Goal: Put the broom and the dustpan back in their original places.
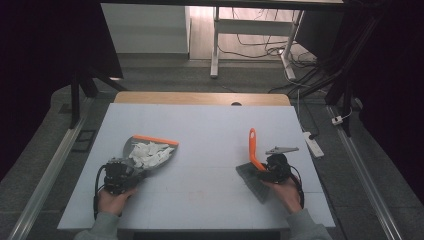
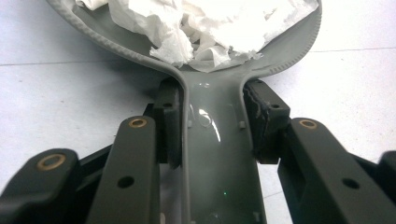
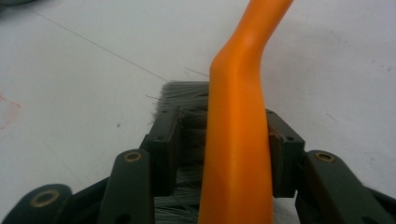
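Observation:
A grey dustpan (image 1: 129,146) with an orange front lip lies at the table's left and holds a heap of white paper scraps (image 1: 149,154). My left gripper (image 1: 136,175) is shut on the dustpan's handle (image 2: 215,140), both pads pressed to its sides, with the paper scraps (image 2: 205,23) just ahead. At the right lies a brush with an orange handle (image 1: 252,145) and grey bristles (image 1: 255,184). My right gripper (image 1: 263,169) stands open around the orange handle (image 3: 238,140). A gap shows beside the left pad, and the bristles (image 3: 184,93) lie below.
The pale tabletop (image 1: 210,125) has bare room between the two tools and toward the far wooden edge (image 1: 200,97). Beyond the table are a white desk frame (image 1: 216,45) and floor cables. A power strip (image 1: 313,143) lies off the right edge.

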The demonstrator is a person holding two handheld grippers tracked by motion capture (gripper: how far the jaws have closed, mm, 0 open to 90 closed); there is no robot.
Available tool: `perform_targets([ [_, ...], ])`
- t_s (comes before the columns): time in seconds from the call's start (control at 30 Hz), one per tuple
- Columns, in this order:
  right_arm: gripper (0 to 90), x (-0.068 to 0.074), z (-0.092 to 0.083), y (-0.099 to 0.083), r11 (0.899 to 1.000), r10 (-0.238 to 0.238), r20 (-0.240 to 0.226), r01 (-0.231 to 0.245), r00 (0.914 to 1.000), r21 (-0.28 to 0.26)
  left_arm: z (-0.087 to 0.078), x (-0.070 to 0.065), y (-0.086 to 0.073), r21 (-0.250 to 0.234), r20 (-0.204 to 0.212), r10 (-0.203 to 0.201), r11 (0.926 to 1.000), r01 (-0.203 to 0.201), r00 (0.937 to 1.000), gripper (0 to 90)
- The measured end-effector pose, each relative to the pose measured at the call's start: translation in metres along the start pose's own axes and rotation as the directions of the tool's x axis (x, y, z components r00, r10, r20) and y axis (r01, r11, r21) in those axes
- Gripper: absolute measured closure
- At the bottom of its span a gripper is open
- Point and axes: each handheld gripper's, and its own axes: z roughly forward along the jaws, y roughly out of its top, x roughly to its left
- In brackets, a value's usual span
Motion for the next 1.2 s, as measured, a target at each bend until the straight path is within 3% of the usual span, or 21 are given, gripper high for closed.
perform_targets([
  [0.47, 41.9, -0.006, 0.004, -0.001, 0.999, 0.003, 0.061, -0.005, 0.9981, 0.034, 0.002, -0.007, -0.002, 0.008, 0.015, 0.001, 1.0, -0.001, 0.9999, 58.5],
  [0.53, 39.0, -0.004, 0.003, -0.001, 0.999, -0.027, 0.111, 0.024, 0.9934, 0.024, 0.001, -0.009, -0.003, 0.007, 0.019, 0.005, 1.0, -0.005, 0.9998, 55.7],
  [0.6, 38.6, -0.004, 0.001, -0.001, 0.999, -0.036, 0.13, 0.034, 0.9909, 0.013, 0.001, -0.01, -0.003, 0.002, 0.026, 0.016, 0.9999, -0.016, 0.9995, 50.3],
  [0.8, 37.9, -0.004, -0.002, -0.001, 0.999, -0.047, 0.138, 0.048, 0.9893, -0.004, -0.007, -0.008, -0.005, -0.017, 0.017, 0.037, 0.9992, -0.037, 0.9992, 37.4],
  [1.03, 38.0, 0.002, -0.008, -0.001, 0.994, -0.087, 0.138, 0.095, 0.9866, -0.056, -0.023, -0.012, -0.006, -0.057, -0.009, 0.11, 0.9922, -0.111, 0.9938, 33.2],
  [1.2, 38.3, 0.006, -0.012, 0.0, 0.987, -0.133, 0.108, 0.142, 0.9851, -0.074, -0.033, -0.016, -0.004, -0.083, -0.003, 0.186, 0.979, -0.186, 0.9825, 33.9],
])
